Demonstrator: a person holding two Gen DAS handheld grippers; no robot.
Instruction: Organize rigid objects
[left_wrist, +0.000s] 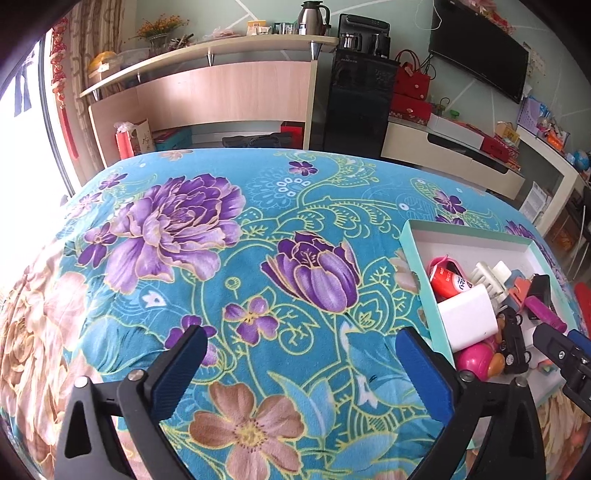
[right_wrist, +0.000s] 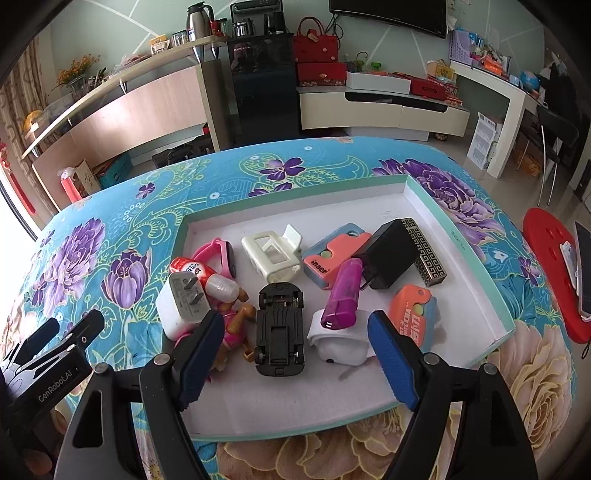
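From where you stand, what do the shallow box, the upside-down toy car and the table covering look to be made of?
Shallow box: likely cardboard, matte teal outside and white inside, with thin folded walls.
Toy car: seems hard black plastic, its moulded underside faintly shiny.
Table covering: looks like soft fleece fabric, its printed flowers fuzzy and without glare.

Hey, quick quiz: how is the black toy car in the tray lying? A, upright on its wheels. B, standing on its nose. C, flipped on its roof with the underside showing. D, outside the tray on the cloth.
C: the black toy car shows its flat underside and axles facing up, inside the tray.
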